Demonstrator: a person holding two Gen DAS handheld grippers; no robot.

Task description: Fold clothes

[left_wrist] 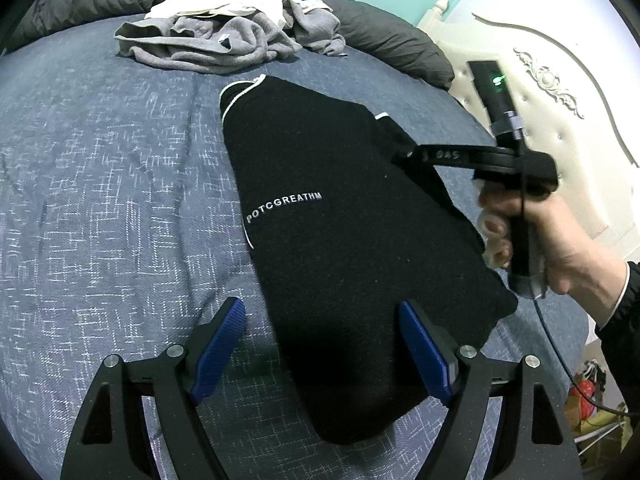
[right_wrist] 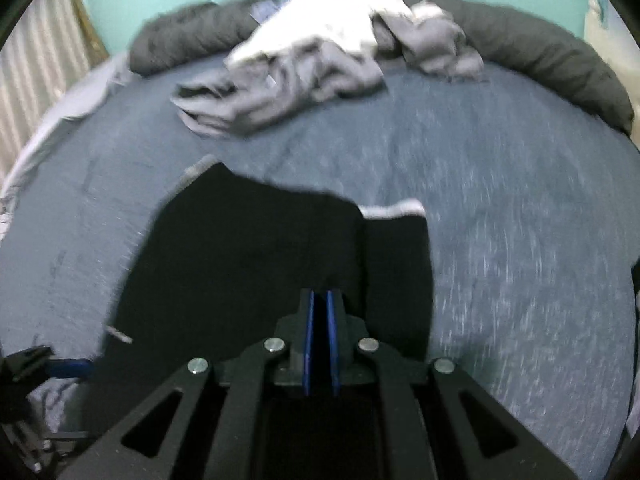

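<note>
Left gripper (left_wrist: 320,344) — jaws wide apart, grasping nothing, hovering over the near end of the black garment (left_wrist: 340,240). Garment lies flat on the blue bedspread (left_wrist: 100,200), white lettering facing up, long axis running from 6 toward 12 o'clock. Pile of grey and white clothes (left_wrist: 224,28) at 12 o'clock, apart from it. Right gripper (right_wrist: 320,320) — fingers clenched on the black garment's right edge, at 3 o'clock; hand (left_wrist: 560,240) on its handle. No containers seen.
</note>
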